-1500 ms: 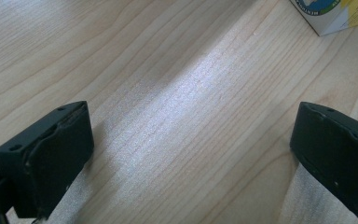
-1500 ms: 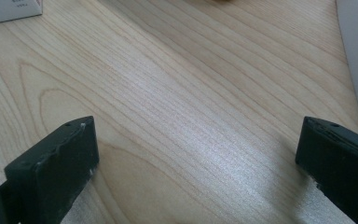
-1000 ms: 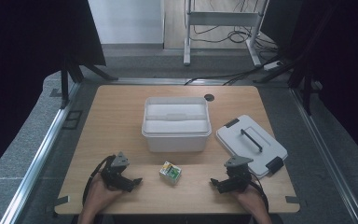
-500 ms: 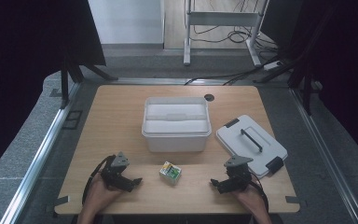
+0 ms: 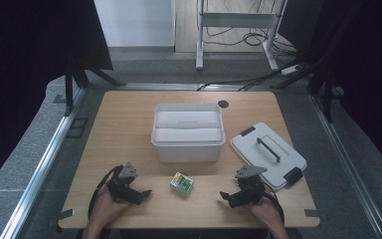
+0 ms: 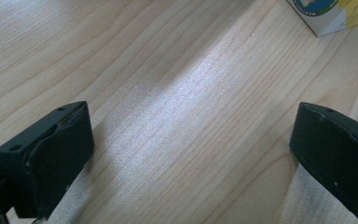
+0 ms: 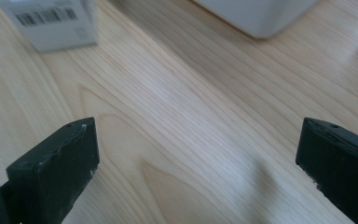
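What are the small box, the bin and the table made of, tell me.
Small box: seems printed cardboard, with sharp folded edges, colour print and a barcode label.
Bin: likely plastic, whitish and slightly translucent, with rounded moulded corners.
Table: wood or wood-look laminate, with pale grain and a soft matt sheen.

High view overlooks table (image 5: 129, 129); tool views skim it, apparently sharing the box (image 5: 181, 183).

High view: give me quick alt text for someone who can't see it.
A small printed box lies near the front edge of a wooden table, between the open left gripper and open right gripper. Behind it stands an open white bin, with its lid flat on the table to the right.
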`<control>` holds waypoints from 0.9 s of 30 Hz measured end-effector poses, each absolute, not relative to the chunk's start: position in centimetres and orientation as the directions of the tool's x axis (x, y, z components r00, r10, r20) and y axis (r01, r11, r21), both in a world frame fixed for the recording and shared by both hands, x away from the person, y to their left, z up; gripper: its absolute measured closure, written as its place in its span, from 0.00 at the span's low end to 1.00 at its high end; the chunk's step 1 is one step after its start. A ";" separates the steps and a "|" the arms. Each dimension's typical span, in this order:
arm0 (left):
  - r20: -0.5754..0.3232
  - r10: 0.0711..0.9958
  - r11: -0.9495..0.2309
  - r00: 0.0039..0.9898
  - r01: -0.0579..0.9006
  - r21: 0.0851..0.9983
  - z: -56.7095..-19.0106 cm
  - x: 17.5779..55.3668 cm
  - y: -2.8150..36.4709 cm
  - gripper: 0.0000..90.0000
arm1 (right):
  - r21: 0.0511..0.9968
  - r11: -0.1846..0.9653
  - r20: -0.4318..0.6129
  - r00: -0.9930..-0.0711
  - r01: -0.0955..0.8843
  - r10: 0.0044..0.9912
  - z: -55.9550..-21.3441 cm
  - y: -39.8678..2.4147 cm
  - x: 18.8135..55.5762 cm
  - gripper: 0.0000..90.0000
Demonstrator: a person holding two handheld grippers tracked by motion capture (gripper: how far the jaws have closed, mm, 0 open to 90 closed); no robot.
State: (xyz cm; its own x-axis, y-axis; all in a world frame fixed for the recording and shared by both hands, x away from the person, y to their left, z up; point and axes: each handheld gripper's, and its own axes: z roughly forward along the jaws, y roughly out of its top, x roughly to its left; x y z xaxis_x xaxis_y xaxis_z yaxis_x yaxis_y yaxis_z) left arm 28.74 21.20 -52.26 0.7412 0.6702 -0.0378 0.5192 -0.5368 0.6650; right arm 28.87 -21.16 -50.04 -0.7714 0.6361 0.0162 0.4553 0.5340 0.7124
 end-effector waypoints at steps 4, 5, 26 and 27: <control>-0.038 0.670 -0.537 0.741 0.519 0.665 -52.3 28.8 21.2 0.00 | 0.713 0.542 0.030 -0.792 0.444 0.610 -49.6 -20.1 28.9 0.01; -0.038 0.671 -0.537 0.741 0.520 0.665 -52.3 28.8 21.2 0.00 | 0.712 0.544 0.036 -0.797 0.444 0.603 -49.5 -19.8 28.9 0.02; -0.037 0.673 -0.535 0.739 0.521 0.665 -52.3 28.8 21.1 0.00 | 0.684 0.639 0.019 -0.885 0.351 0.466 -48.9 -12.1 28.9 0.03; -0.037 0.673 -0.535 0.739 0.521 0.665 -52.3 28.8 21.2 0.00 | 0.686 0.641 0.015 -0.887 0.345 0.461 -48.8 -11.7 28.9 0.04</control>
